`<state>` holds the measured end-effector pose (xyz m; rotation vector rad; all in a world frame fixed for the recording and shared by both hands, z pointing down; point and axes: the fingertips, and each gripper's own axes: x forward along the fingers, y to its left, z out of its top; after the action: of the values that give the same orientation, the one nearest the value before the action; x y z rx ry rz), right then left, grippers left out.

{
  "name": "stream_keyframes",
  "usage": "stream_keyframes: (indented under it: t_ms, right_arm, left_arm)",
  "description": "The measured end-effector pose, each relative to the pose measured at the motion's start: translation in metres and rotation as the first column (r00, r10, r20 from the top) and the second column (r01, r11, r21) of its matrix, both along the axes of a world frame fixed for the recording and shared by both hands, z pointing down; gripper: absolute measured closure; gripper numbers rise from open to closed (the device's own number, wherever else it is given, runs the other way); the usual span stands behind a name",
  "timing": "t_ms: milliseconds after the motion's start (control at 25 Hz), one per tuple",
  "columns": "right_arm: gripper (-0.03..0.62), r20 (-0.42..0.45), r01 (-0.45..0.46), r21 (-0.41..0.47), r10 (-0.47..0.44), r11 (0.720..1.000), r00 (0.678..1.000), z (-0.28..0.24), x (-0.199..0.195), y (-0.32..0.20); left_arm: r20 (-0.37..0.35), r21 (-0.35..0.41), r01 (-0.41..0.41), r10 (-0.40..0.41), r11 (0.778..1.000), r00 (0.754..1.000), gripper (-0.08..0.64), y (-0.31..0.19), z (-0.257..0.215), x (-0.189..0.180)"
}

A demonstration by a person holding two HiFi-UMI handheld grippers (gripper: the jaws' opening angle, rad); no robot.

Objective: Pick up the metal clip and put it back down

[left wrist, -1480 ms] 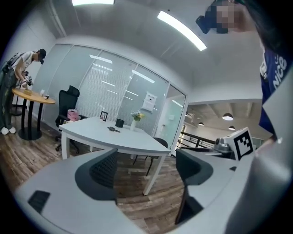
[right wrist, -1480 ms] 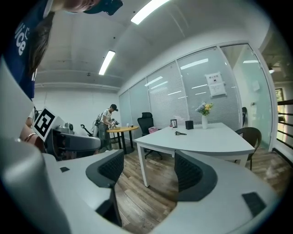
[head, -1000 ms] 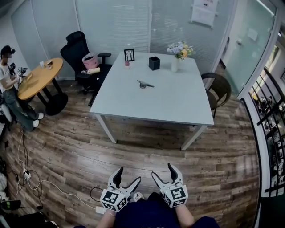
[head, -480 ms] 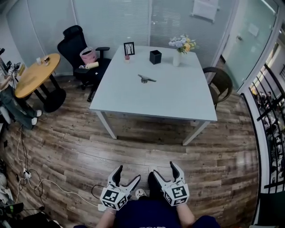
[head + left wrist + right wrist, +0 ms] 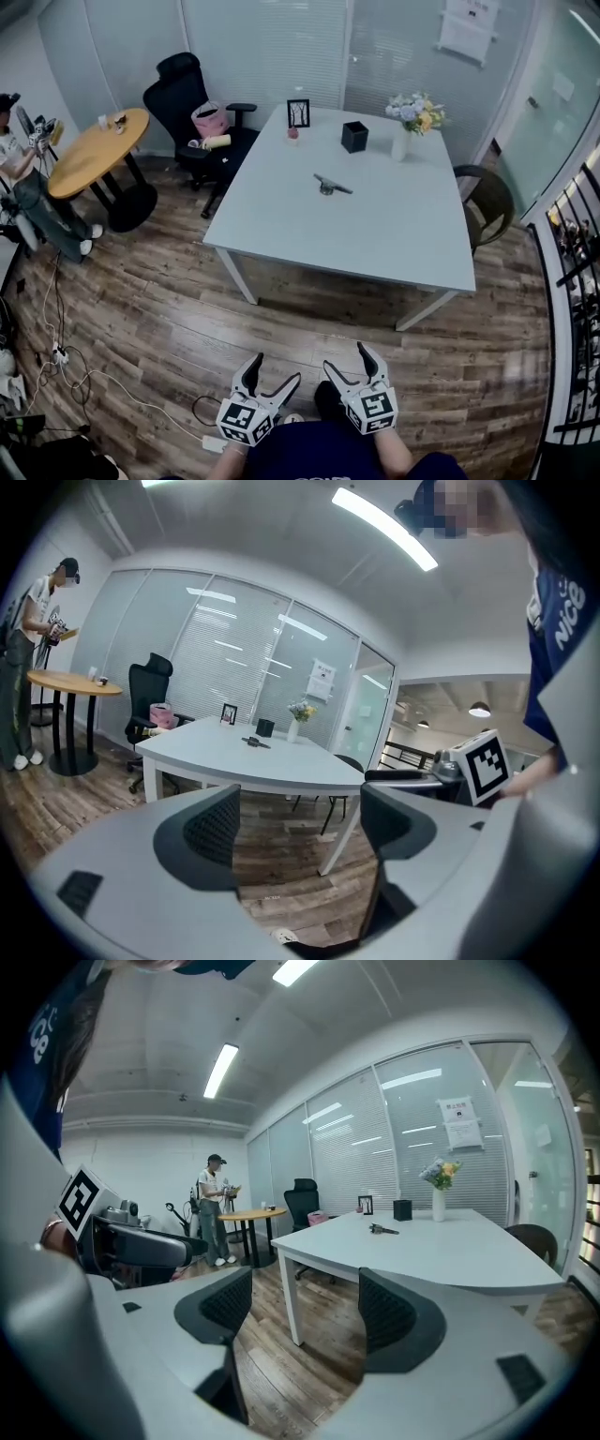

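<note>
on the table [image 5: 394, 234] lies the metal clip [image 5: 331, 186]; left gripper [image 5: 275, 368] and right gripper [image 5: 345, 357] gape empty.

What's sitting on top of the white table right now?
On the white table: the metal clip near the middle, and along the far edge a picture frame, a small pink object, a black square container and a vase of flowers. The container's inside is hidden.

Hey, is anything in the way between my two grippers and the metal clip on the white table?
Nothing visible. Only bare floor and the near side of the table lie between the open left gripper, the open right gripper and the clip. The black box, vase and picture frame stand beyond the clip.
</note>
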<state>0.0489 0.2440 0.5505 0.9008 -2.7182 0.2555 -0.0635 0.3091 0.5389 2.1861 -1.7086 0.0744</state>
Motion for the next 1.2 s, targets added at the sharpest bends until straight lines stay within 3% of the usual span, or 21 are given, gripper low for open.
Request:
stream_keyframes:
  t_ms: [360,680,1000,1200]
  right_arm:
    - [0.245,-0.009,0.094,0.006,-0.094,0.996,0.995,-0.005,-0.009,-0.089]
    - [0.247,-0.006,0.15,0.016,-0.15,0.989,0.989,-0.004,0.002,-0.154]
    - [0.249,-0.002,0.15,-0.019,-0.15,0.989,0.989,0.002,0.014,-0.18]
    - [0.249,0.001,0.142,-0.032,-0.142,0.989,0.99,0.005,0.012,-0.179]
  left_arm:
    - [0.018,0.01,0.074,-0.074,0.997,0.997,0.176,-0.083,-0.01,-0.002]
    - [0.021,0.01,0.113,-0.113,0.994,0.993,0.176,-0.144,-0.008,0.018]
    - [0.017,-0.012,0.098,-0.097,0.995,0.995,0.175,-0.176,-0.005,0.04]
    - [0.008,-0.023,0.096,-0.096,0.995,0.995,0.176,-0.18,0.0,0.036]
